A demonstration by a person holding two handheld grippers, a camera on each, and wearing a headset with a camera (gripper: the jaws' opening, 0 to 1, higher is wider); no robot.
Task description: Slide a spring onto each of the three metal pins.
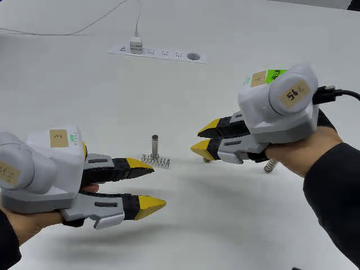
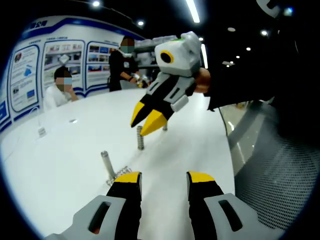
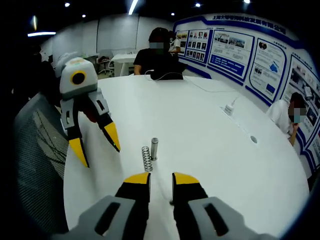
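Observation:
A bare metal pin stands upright mid-table, with a loose spring lying flat at its base. My left gripper hovers just left of them, jaws wide apart and empty; its own view shows the pin and spring just ahead of its jaws. My right gripper hangs right of the pin, open by a narrow gap, holding nothing. Behind it a second pin wearing a spring stands partly hidden. A third pin's base peeks out under the right jaws. From the right gripper view the bare pin and spring lie ahead.
A white power strip with a plugged charger and cable lies at the back of the white table. People sit at the table's far side. A mesh chair stands beyond the table edge.

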